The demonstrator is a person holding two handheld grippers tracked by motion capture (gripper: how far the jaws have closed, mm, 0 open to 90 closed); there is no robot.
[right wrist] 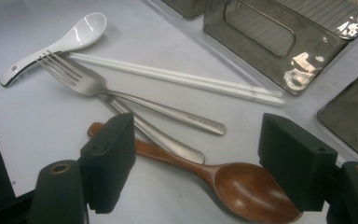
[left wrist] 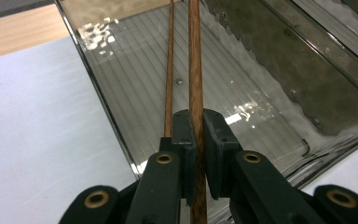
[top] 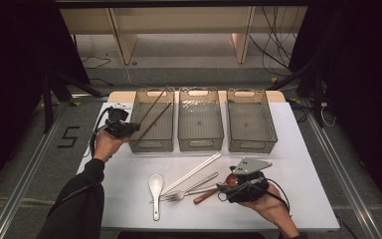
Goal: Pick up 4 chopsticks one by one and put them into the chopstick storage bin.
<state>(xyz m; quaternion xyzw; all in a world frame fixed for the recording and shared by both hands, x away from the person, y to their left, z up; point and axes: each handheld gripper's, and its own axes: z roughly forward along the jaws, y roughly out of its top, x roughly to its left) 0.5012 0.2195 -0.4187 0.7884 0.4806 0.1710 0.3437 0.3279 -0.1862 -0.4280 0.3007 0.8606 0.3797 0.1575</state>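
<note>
A brown wooden chopstick [left wrist: 196,70] is clamped between the narrow jaws of the left gripper [top: 129,128], which is held at the near left corner of the leftmost bin [top: 149,145]. The stick is angled out over this clear smoked-plastic bin, and a second brown chopstick [left wrist: 169,70] is seen just beside it, running almost parallel; in the left gripper view its near end is hidden behind the left jaw, so it cannot be told whether it is gripped too. Two more bins of the same kind, the middle bin [top: 200,144] and the right bin [top: 252,145], are lined up beside the first along the far part of the white table [top: 129,199].

The right gripper [top: 222,187] is held low at the near right of the table with its jaws spread wide. Between them, resting on the table, a brown wooden spoon [right wrist: 242,186] is seen, its bowl close to the right jaw and its handle passing behind the left jaw; the pads are not pressed on it. Across that handle a metal fork [right wrist: 98,88] and a second metal handle [right wrist: 168,140] are laid. A pair of white chopsticks [right wrist: 177,77] is set beyond them, and a white ceramic spoon [right wrist: 74,35] lies at the far end of the cluster, touching the fork's tines.
</note>
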